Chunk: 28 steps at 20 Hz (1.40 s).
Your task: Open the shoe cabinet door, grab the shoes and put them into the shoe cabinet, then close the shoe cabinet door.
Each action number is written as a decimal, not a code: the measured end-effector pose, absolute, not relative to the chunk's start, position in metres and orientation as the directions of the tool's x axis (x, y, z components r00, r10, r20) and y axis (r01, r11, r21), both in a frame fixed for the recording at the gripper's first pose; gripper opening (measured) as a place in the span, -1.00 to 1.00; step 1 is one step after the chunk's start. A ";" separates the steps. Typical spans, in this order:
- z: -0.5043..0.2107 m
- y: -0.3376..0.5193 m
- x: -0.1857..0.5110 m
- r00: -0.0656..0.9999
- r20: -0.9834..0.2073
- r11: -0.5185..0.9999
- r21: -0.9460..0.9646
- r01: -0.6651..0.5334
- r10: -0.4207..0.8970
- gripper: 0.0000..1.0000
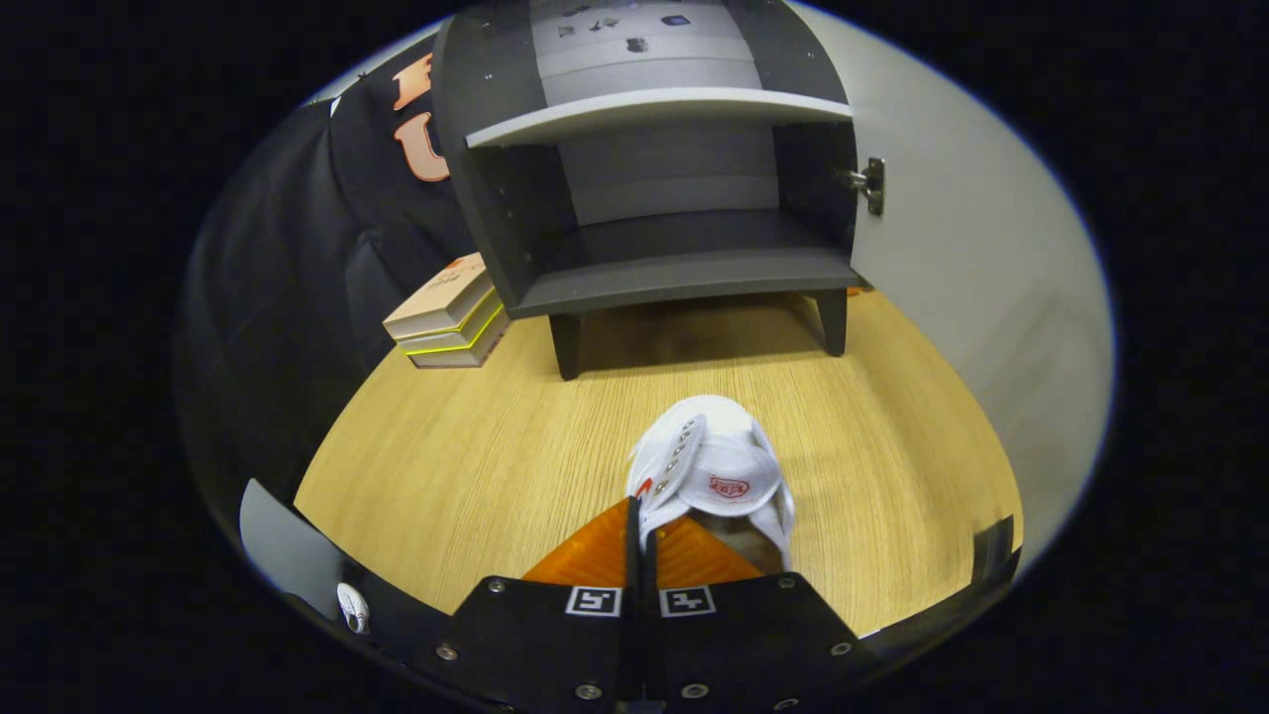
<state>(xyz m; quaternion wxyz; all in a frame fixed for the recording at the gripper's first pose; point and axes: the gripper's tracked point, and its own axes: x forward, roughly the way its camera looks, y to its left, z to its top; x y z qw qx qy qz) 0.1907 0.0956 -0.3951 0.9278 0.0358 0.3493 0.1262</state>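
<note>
While our jaws are drawn nearly together, we pinch the left side wall of a white shoe [719,466] between them, at the edge of its opening, so the gripper [639,531] is clamped on thin fabric with hardly any gap showing. We see the shoe pointing away from us, toe toward the shoe cabinet [654,198], its tongue with a red emblem facing up and a row of eyelets along the pinched side. We cannot tell whether the shoe rests on the wooden bench [476,446] or is lifted just off it.

Beyond the shoe, well apart from it, we see the dark grey cabinet standing on short legs on the bench. Its door [972,297], pale on the side facing us, is swung wide open to the right on a metal hinge [870,184]. We see a light shelf [654,111] dividing the inside, and the lower compartment holds nothing. A stack of books [448,315] lies just beside the cabinet's left leg, against the black cloth wall [297,248].
</note>
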 end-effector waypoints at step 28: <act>-0.105 0.126 0.417 0.926 -0.256 0.956 -0.022 -0.293 0.278 -1.00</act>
